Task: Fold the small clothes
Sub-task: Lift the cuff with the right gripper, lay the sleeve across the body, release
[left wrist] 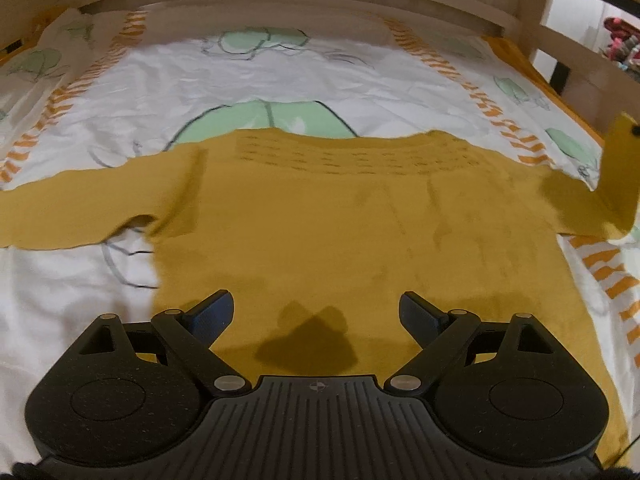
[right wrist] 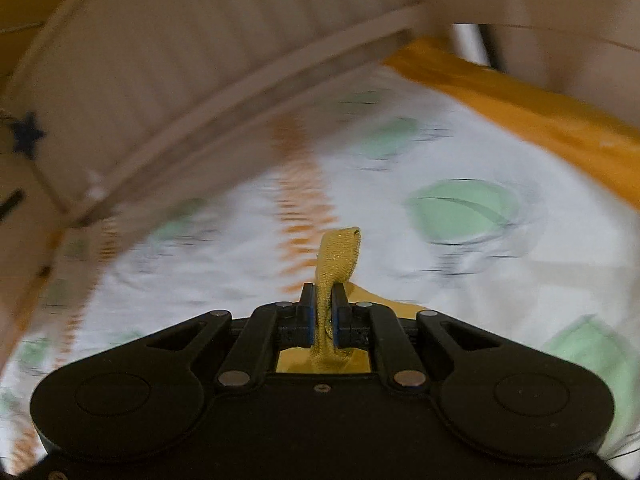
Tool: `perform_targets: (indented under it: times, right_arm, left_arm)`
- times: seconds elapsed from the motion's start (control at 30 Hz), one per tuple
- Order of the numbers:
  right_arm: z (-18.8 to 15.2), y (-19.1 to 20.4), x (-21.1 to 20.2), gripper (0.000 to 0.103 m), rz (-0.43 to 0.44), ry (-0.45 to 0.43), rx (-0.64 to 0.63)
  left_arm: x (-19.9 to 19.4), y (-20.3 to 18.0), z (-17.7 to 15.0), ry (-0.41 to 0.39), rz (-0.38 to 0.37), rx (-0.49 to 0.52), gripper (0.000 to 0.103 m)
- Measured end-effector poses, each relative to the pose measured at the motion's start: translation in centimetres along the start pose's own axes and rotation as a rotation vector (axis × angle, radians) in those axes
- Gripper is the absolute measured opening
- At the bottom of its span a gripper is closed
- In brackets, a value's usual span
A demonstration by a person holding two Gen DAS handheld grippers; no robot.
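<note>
sweater point(left wrist: 340, 216): yellow, lies flat on the bed sheet point(left wrist: 280, 76), middle of frame | left tongs point(left wrist: 316, 312): spread wide above its bottom part, pinching nothing | right tongs point(right wrist: 324, 312): pressed together, pinching a sweater bit, lifted off the sheet

Seeing a bed point(left wrist: 328, 76) as the work surface. White bedsheet point(left wrist: 280, 68), wrinkled, printed with pale green shapes outlined in black and rows of orange dashes. Orange border strip point(right wrist: 532, 120) runs along the sheet's far edge in the right wrist view. Light wooden bed frame point(left wrist: 304, 4) with horizontal rails behind it; a post point(left wrist: 532, 20) at right. Beyond the rails at far right, some red and pink clutter point(left wrist: 620, 40), too small to identify. Warm, dim indoor light. Right wrist view is motion-blurred.
</note>
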State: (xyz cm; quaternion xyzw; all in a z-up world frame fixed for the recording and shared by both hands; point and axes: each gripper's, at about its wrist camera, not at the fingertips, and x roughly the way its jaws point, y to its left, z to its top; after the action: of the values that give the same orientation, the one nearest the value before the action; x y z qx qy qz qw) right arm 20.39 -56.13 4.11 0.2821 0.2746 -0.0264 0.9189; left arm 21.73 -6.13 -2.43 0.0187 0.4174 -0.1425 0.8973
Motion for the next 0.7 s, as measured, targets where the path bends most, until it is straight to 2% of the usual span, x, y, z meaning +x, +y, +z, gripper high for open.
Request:
perform_targets:
  times: [0.2,0.4,0.57,0.7]
  right_arm:
    - [-1.3,10.1,3.4,0.014,0.167,0.021,-0.029]
    - [-4.9,19.3,8.1,0.014,0.316,0.077,-0.074]
    - [-8.8,25.2,12.4,0.014,0.402,0.143,-0.086]
    - [-12.3,28.6,14.9,0.015,0.415,0.195,-0.137]
  left_arm:
    - [-2.0,4.4,0.1,-0.023,0.019,-0.058,0.09]
    - [-3.4,9.2,-0.2,-0.044,0.062,-0.133,0.09]
    - [-3.9,12.3,-0.6,-0.044,0.092,-0.191,0.09]
    - [-4.2,14.4,-0.9,-0.045,0.11,-0.229,0.09]
